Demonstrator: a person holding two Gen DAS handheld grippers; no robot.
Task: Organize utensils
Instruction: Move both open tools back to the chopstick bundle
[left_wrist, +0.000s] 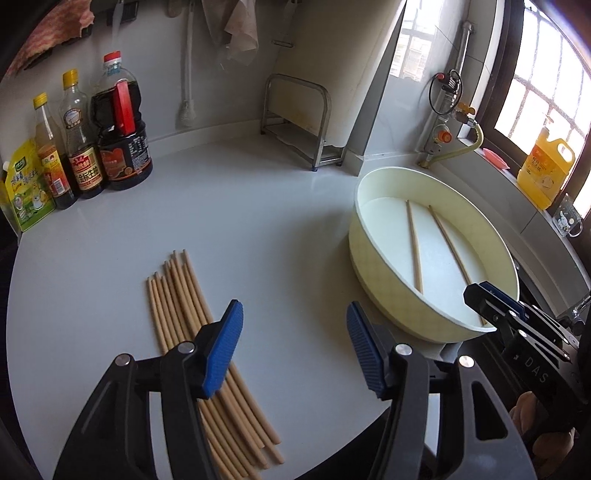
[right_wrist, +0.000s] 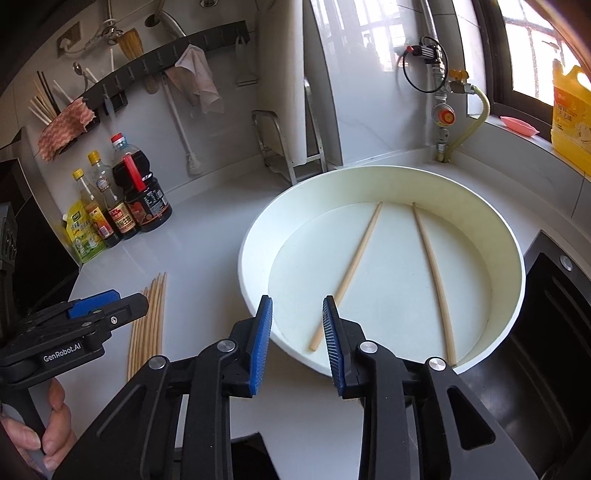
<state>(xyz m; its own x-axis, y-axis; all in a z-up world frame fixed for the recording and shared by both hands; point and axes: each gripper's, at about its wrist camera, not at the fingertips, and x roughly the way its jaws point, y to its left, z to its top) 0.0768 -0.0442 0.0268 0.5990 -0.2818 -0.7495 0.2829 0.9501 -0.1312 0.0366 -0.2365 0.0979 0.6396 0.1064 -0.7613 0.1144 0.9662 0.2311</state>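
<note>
A bundle of several wooden chopsticks (left_wrist: 192, 314) lies on the white counter, also seen in the right wrist view (right_wrist: 149, 321). A round cream basin (left_wrist: 373, 291) holds two loose chopsticks (left_wrist: 414, 247); in the right wrist view the basin (right_wrist: 255, 236) shows them apart (right_wrist: 354, 269). My left gripper (left_wrist: 295, 339) is open and empty, just right of the bundle. My right gripper (right_wrist: 297, 332) is open and empty over the basin's near rim; it also shows in the left wrist view (left_wrist: 491, 299).
Sauce bottles (left_wrist: 92, 136) and a green pouch (left_wrist: 26, 192) stand at the back left. A metal rack (left_wrist: 299, 118) stands at the back. A yellow detergent jug (left_wrist: 546, 166) sits on the window sill. A dark sink (right_wrist: 546, 332) lies right of the basin.
</note>
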